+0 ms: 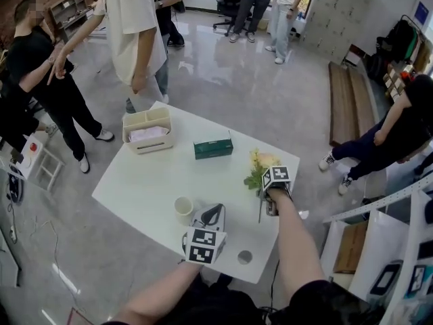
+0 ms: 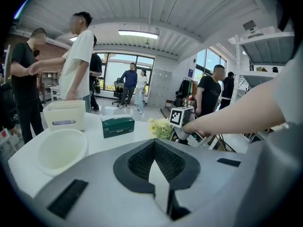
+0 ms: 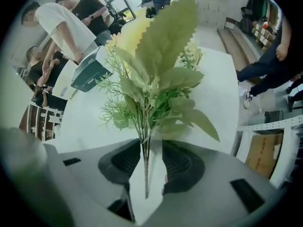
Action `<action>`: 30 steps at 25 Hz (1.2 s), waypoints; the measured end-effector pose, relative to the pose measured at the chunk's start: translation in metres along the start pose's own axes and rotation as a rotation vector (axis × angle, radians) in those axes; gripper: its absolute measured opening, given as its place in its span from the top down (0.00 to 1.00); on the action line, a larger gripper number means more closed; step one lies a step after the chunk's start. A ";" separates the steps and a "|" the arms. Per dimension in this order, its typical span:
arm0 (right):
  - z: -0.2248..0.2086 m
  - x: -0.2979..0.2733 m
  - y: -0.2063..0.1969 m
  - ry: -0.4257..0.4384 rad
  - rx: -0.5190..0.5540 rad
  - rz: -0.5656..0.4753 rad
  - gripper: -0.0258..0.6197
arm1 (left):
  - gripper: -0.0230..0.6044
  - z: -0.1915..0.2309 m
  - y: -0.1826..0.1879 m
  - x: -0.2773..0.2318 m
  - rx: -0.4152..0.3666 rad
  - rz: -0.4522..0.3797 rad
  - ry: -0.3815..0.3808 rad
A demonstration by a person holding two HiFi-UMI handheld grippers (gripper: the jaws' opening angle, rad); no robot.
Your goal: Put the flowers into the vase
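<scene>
A bunch of yellow flowers with green leaves (image 1: 260,168) lies on the white table (image 1: 149,188) near its right edge. My right gripper (image 1: 269,205) points steeply down over the stems. In the right gripper view the thin stem (image 3: 146,167) runs between the jaws of the right gripper (image 3: 151,143). It lies close to the left pad, with a clear gap to the right pad. A small white cup-like vase (image 1: 183,208) stands upright near the front of the table. My left gripper (image 1: 215,212) hovers just right of it with its jaw tips together and nothing between them. The vase (image 2: 61,150) shows at the lower left of the left gripper view.
A beige box (image 1: 149,131) and a green tissue box (image 1: 213,147) sit at the table's far side. A small grey disc (image 1: 245,256) lies near the front edge. Several people stand around the table, and white shelving (image 1: 379,249) stands at the right.
</scene>
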State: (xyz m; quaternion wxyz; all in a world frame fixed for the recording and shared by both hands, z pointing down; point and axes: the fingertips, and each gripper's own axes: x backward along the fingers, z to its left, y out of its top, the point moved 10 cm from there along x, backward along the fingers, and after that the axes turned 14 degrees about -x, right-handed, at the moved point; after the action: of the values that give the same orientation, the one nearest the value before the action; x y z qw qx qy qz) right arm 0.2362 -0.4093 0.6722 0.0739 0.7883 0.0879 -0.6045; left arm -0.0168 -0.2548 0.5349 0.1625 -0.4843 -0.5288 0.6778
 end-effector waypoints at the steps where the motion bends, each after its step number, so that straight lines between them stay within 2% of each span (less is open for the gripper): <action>1: 0.000 0.001 0.001 -0.011 0.001 0.004 0.77 | 0.96 0.000 -0.001 0.000 0.002 0.002 0.000; 2: 0.002 0.002 0.002 -0.018 0.003 0.006 0.87 | 0.96 0.000 -0.002 0.001 0.005 0.004 0.001; 8: 0.011 0.007 -0.002 -0.009 0.001 -0.016 0.90 | 0.96 -0.003 0.000 0.001 0.008 -0.002 -0.011; 13: 0.020 0.028 -0.004 0.021 0.057 -0.146 0.91 | 0.96 -0.004 0.003 0.004 -0.001 -0.015 -0.007; 16: 0.034 0.055 -0.006 0.079 0.099 -0.294 0.91 | 0.96 -0.003 0.005 0.007 0.005 -0.024 0.000; 20: 0.055 0.102 -0.026 0.179 0.189 -0.557 0.91 | 0.96 -0.003 0.015 0.014 0.003 -0.060 0.005; 25: 0.076 0.155 -0.071 0.256 0.334 -0.823 0.91 | 0.96 -0.007 0.025 0.024 -0.014 -0.095 0.015; 30: 0.085 0.193 -0.125 0.293 0.400 -1.031 0.91 | 0.96 -0.012 0.033 0.036 -0.018 -0.130 0.019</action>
State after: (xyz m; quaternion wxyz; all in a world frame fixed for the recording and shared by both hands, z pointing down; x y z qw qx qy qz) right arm 0.1767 -0.2970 0.4624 -0.3941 0.7178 0.3541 -0.4517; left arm -0.0144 -0.2343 0.4885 0.2066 -0.4567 -0.5638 0.6564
